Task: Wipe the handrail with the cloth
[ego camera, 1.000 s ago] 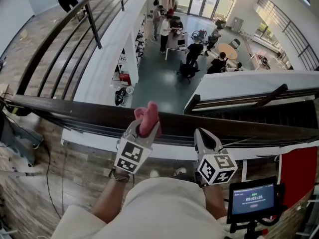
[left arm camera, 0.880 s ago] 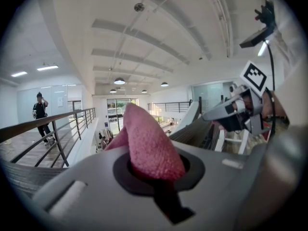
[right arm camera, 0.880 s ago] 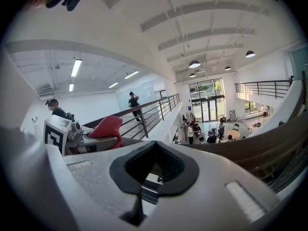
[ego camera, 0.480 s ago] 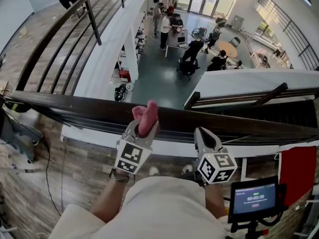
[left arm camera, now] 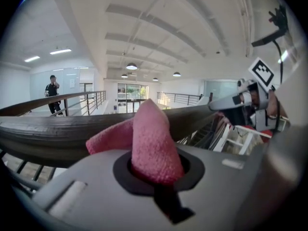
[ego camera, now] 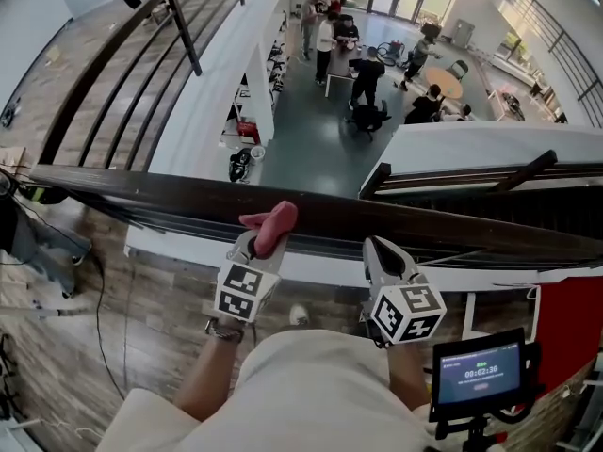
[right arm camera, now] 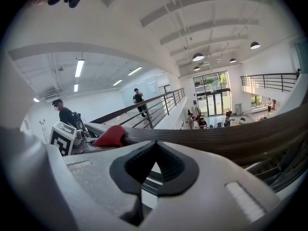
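A dark wooden handrail (ego camera: 170,196) crosses the head view from left to right. My left gripper (ego camera: 260,245) is shut on a pink cloth (ego camera: 270,222), which rests against the rail's near side and top. In the left gripper view the pink cloth (left arm camera: 150,143) fills the jaws, and the handrail (left arm camera: 53,131) passes right behind it. My right gripper (ego camera: 377,250) sits shut and empty just below the rail, a hand's width right of the left one. The right gripper view shows the handrail (right arm camera: 226,131) and the cloth (right arm camera: 109,135) at left.
Beyond the rail is an open drop to a lower floor with several people (ego camera: 366,73). A second railing (ego camera: 141,55) runs up the left. A small timer screen (ego camera: 477,373) and a red panel (ego camera: 568,323) stand at lower right. A cable (ego camera: 99,299) lies on the wood floor.
The left gripper has shifted slightly left and down along the rail. The cloth's tip now leans to the left instead of standing upright. The right gripper has stayed where it was.
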Motion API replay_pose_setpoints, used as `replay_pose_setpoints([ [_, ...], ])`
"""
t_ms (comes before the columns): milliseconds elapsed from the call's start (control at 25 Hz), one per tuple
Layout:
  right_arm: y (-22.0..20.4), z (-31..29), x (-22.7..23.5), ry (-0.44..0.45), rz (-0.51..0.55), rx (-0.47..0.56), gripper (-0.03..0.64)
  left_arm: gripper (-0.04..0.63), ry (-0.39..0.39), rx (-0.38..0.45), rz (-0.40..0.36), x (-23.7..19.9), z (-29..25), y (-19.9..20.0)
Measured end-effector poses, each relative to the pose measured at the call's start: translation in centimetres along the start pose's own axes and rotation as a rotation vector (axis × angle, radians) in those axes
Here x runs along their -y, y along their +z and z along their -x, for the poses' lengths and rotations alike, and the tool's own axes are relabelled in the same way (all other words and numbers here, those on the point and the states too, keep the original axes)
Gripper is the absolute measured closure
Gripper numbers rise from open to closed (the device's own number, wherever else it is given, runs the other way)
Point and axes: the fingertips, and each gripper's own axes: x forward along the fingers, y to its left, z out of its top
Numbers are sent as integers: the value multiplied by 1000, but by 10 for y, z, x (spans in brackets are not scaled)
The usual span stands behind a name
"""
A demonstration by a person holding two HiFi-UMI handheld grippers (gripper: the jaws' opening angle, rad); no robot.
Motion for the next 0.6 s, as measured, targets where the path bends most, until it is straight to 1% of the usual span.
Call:
replay_pose_setpoints([
  [240, -2, 11, 13, -3, -12, -9, 614, 560, -5, -20, -11, 7, -4, 11],
  [400, 0, 18, 26, -3, -18, 0, 614, 560, -16, -44, -39, 17, -10, 16],
  [600, 0, 25, 39, 12, -16, 6, 614, 560, -25, -44, -31, 33, -17, 19],
])
